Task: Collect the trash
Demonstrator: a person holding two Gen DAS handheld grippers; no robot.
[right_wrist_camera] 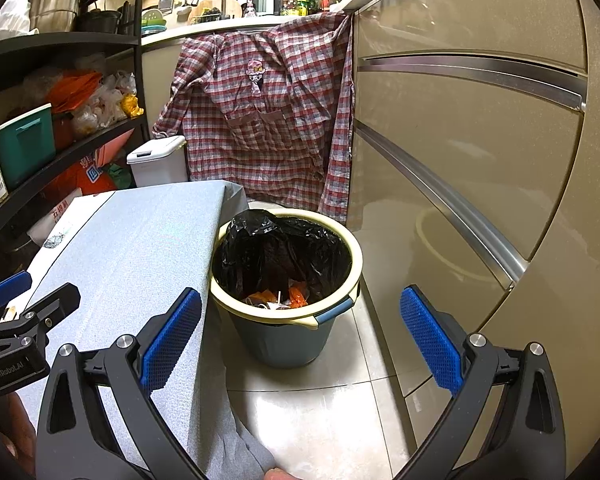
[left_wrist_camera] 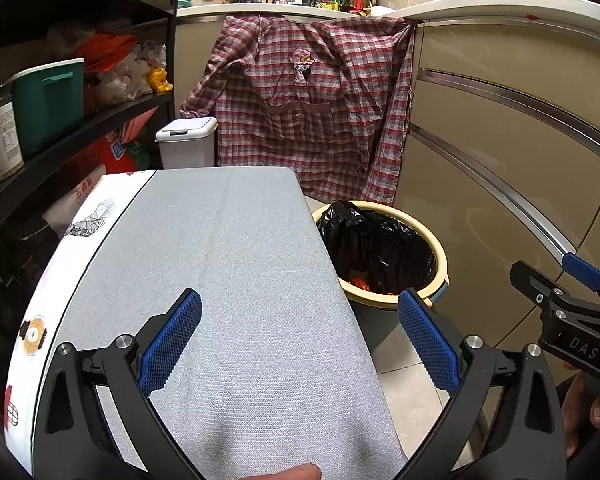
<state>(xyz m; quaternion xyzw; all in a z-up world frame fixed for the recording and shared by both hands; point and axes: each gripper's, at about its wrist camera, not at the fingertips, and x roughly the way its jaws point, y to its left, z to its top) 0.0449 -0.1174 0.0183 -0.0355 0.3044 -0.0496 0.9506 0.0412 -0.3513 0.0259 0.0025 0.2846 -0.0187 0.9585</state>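
While both claws hang empty, left gripper (left_wrist_camera: 300,344) spread wide above the grey cloth-covered table (left_wrist_camera: 236,264), right gripper (right_wrist_camera: 300,344) spread over tiled floor (right_wrist_camera: 320,408), bin (right_wrist_camera: 286,300) just beside table, black liner (right_wrist_camera: 284,248), orange trash (right_wrist_camera: 298,295) at bottom.

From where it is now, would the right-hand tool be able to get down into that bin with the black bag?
Probably yes. The right tool is open and empty, and the bin stands just ahead of it on the floor with its mouth uncovered. The grey-covered table sits to the bin's left, not over it.
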